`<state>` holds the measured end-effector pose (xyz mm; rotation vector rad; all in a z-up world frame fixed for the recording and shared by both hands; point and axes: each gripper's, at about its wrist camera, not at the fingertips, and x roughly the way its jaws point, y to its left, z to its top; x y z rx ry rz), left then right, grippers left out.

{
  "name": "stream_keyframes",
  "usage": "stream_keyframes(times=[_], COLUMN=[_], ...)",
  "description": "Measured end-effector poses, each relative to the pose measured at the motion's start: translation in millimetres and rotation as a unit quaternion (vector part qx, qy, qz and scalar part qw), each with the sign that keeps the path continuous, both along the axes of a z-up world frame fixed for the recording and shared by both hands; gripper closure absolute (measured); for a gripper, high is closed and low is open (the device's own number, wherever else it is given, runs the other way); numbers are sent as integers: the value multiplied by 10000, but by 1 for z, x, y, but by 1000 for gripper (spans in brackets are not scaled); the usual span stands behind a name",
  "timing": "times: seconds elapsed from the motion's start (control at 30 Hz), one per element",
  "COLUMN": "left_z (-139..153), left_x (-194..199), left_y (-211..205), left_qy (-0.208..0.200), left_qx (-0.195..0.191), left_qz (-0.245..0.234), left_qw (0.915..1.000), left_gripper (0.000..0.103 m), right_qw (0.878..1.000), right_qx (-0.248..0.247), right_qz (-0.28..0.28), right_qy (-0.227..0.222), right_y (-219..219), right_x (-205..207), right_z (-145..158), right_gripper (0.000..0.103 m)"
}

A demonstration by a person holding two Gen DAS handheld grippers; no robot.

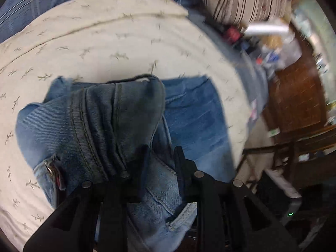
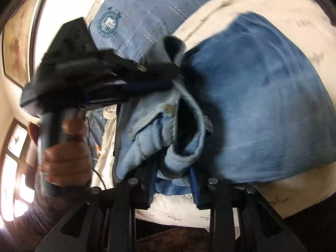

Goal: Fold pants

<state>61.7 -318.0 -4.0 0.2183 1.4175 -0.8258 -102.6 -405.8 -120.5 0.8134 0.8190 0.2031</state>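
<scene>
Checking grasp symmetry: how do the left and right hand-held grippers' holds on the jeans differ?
The left hand-held gripper pinches a seamed, zippered part of the jeans; the right hand-held gripper clamps a bunched, rolled edge. In the right wrist view the left one comes in sideways, the right from below. Both are shut on denim lifted off the cream sheet.

Bare sheet (image 1: pixel 126 48) beyond jeans (image 1: pixel 189 113); clutter (image 1: pixel 271 48) crowds its right edge.

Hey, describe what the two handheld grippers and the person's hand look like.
Both grippers, left gripper and right gripper, are matte black angular frames with round silver pins. The right one's fingers have ribbed blue pads. A bare hand grips a dark cylindrical handle, dark sleeve below.
</scene>
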Motion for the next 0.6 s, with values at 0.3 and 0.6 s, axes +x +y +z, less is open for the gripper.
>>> stream_keyframes(times=[0.3,0.6], left_z=[95,23], left_x=[-24,40], left_y=[33,28], left_qy=[-1387,-1006], left_qx=[-233,491], left_qz=[-1492,-1323], left_qw=[9788,9849], left_gripper=[21,20], right_qw=[9961,9993], right_qx=[350,-16], right_qz=[67,83], right_qy=[-803,-357], right_y=[-25,-11], right_x=[-31,10], right_z=[16,6], right_gripper=[13,9])
